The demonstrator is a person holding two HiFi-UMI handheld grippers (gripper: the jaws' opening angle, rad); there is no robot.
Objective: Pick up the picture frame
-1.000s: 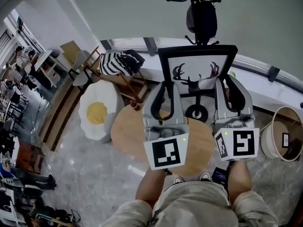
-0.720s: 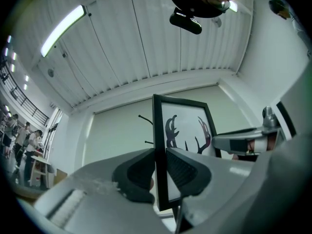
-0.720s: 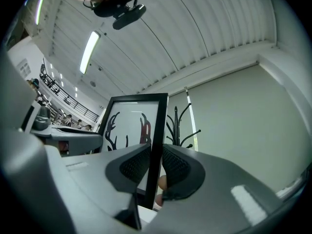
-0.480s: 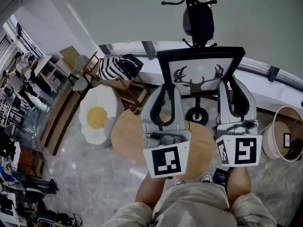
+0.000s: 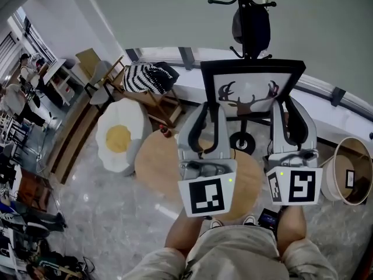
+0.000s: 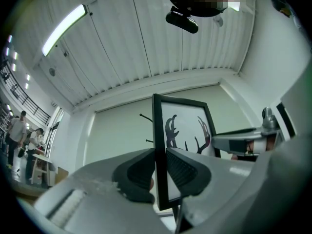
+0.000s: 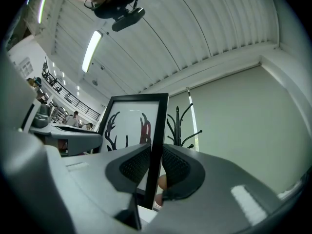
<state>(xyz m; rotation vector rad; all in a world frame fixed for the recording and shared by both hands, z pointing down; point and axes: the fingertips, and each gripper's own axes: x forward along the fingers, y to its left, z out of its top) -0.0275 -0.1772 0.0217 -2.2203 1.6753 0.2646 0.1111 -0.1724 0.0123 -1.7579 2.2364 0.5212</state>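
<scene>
There is one round wooden table (image 5: 157,168), in the lower centre of the head view, partly covered by the grippers. Left of it lies one cushion shaped like a fried egg (image 5: 119,139), white with a yellow middle. One dark coat stand (image 5: 250,16) rises at the top centre, against the pale wall.

There is one picture frame (image 5: 252,92), black, with a drawing of a deer's antlers on white paper. It sits in the upper centre of the head view, beyond the table and just under the coat stand. The frame stands upright and its printed face is turned to the person. Its top edge runs from left to right in the picture, and its two side edges run up and down. In the gripper views the side edges look like the longer ones, but the angle makes this not sure.

There are two grippers. The left gripper (image 5: 208,112) is clamped on the left side edge of the frame; in the left gripper view both dark pads press the black edge. The right gripper (image 5: 285,105) grasps the right side edge in the same way.

One round basket (image 5: 349,174) stands at the right edge. One striped cushion (image 5: 145,77) lies on a chair at the upper left.
</scene>
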